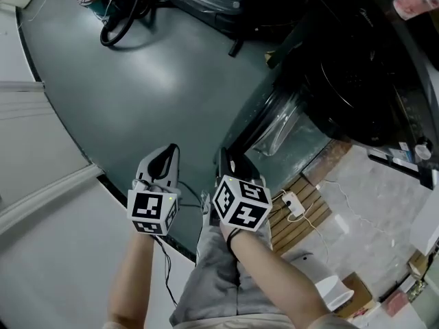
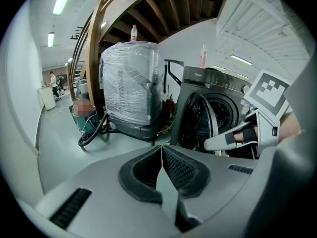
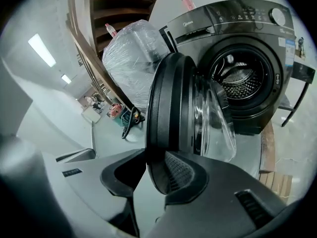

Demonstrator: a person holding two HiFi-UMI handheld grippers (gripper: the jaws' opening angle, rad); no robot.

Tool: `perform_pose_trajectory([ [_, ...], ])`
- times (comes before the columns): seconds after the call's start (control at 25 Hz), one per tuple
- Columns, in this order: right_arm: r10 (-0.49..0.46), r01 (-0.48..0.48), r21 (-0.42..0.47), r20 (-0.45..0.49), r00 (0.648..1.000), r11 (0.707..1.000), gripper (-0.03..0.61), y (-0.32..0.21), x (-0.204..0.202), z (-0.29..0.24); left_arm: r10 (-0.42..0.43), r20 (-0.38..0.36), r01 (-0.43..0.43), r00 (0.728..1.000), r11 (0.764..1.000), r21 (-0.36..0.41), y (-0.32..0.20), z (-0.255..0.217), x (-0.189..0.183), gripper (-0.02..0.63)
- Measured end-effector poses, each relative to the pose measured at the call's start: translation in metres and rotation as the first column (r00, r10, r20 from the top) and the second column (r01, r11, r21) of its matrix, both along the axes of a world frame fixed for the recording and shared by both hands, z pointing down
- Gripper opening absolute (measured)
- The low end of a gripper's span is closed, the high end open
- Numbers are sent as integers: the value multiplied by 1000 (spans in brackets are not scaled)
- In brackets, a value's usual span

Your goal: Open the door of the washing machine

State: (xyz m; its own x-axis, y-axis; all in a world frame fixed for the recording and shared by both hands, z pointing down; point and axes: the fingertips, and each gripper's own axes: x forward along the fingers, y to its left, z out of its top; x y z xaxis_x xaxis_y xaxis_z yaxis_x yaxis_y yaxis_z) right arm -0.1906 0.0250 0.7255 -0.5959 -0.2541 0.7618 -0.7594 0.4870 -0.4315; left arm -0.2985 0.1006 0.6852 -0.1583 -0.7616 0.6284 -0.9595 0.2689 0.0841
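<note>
the task is being judged as good as done: the washing machine [image 3: 247, 43] is being seen with its door [image 3: 168, 98] swung well out on its hinge, the glass bowl [image 3: 215, 123] facing sideways and the drum [image 3: 237, 78] being laid bare behind it. the right gripper [image 3: 152, 155] is being held low at the door's rim, its fingers [image 3: 181, 172] being held partly apart. the rim is being seen in line with the gap, but no pad is being pressed on it as far as can be told, so nothing is being gripped. the left gripper [image 2: 161, 148] is being held beside it, fingers closed together on nothing, well short of the machine. little appears to be left: perhaps the door being pushed slightly wider, and the grippers being drawn clear.
</note>
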Motion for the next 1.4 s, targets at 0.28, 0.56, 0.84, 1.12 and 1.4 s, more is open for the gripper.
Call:
perform_pose_trajectory([
  [0.28, 107, -107, -40, 21, 994, 993, 143, 0, -61, 3, -101, 29, 100, 994, 994, 40, 13, -6, -63, 21],
  [0.56, 82, -77, -68, 70, 994, 995, 140, -4, -122, 7, -172, 49, 167, 984, 983, 79, 12, -10, -103, 21],
  [0.84, 121, -111, -124, 77, 990, 986, 138, -12, -164, 12, -179, 72, 174, 981, 981, 81, 15, -10, -117, 21],
  [1.12, 59, -52, -114, 60, 996, 992, 137, -9, -179, 14, -221, 81, 216, 972, 974, 75, 30, -18, -130, 21],
  [1.4, -55, 59, -91, 46, 997, 994, 126, 3, -165, 3, -235, 78, 230, 969, 971, 66, 30, -34, -120, 21],
])
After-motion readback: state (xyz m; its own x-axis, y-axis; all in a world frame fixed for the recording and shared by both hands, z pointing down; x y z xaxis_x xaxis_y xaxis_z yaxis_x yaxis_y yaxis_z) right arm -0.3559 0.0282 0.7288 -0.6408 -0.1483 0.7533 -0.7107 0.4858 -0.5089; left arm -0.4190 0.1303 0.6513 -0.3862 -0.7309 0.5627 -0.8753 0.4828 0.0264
